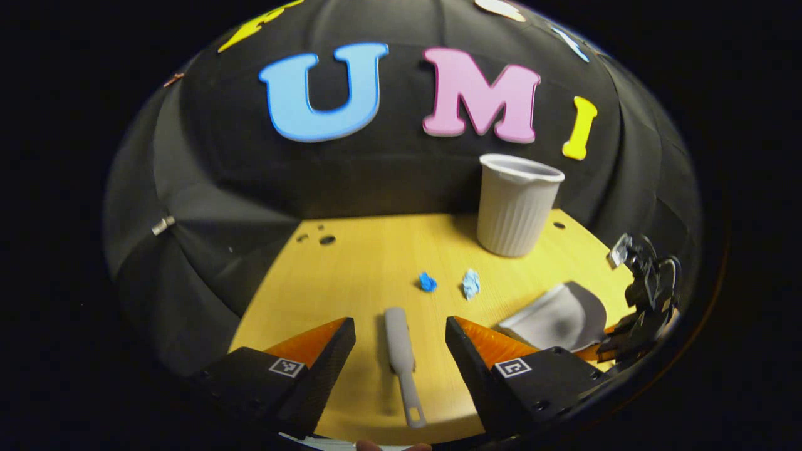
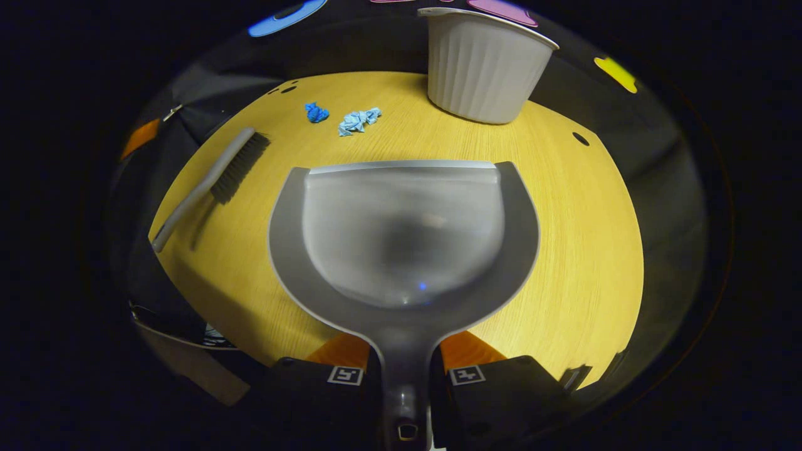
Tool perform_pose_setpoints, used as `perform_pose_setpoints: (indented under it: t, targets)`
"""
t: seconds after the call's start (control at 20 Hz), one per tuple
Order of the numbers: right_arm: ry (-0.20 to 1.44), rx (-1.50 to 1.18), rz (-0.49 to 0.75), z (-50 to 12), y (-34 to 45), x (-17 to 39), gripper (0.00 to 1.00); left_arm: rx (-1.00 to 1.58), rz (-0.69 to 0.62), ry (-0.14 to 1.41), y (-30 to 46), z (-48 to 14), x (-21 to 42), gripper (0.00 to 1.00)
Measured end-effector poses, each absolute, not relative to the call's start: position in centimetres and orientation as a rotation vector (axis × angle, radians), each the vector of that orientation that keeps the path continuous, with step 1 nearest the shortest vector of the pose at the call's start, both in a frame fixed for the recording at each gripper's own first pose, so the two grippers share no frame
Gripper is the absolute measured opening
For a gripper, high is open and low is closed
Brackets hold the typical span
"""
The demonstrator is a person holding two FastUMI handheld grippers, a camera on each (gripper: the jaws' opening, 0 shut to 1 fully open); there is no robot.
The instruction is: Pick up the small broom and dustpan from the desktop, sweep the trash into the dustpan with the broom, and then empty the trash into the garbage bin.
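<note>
Wooden desktop (image 1: 376, 263) runs back to the black cloth wall, with small round holes near its far edge. On it the broom (image 1: 401, 360) lies flat, handle toward the camera, between the wide-open fingers of the left gripper (image 1: 401, 341), which touch nothing. The right gripper view shows what this one hides: the broom's dark bristles (image 2: 241, 166) on the head's far side. The dustpan (image 2: 404, 232) sits flat on the desk, its handle clamped between the closed fingers of the right gripper (image 2: 406, 363); from the left gripper view it shows at the right, beside that gripper's black body. Two crumpled scraps (image 2: 358, 119) of blue paper lie beyond the pan's lip, apart from it. A ribbed white bin (image 2: 482, 62) stands upright at the back. No readable writing on any tool; each finger carries a square coded tag (image 1: 514, 367).
</note>
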State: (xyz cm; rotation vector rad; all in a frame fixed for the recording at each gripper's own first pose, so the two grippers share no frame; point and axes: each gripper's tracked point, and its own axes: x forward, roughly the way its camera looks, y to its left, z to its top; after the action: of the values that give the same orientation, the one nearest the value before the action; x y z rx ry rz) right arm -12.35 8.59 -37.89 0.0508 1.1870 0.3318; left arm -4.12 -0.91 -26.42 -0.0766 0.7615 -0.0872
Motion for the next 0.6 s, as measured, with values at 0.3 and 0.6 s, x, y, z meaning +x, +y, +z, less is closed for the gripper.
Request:
perform_pose_setpoints:
  t: [0.3,0.6]
  targets:
    - [1.174,-0.010,0.376,-37.0,7.1,-12.1,0.35,-0.099,-0.055,1.027,-0.2,-35.1,-5.3,0.94]
    - [1.174,-0.007,0.396,-36.7,6.5,-11.9,0.35,-0.090,-0.066,1.216,-0.9,-41.0,-6.5,0.89]
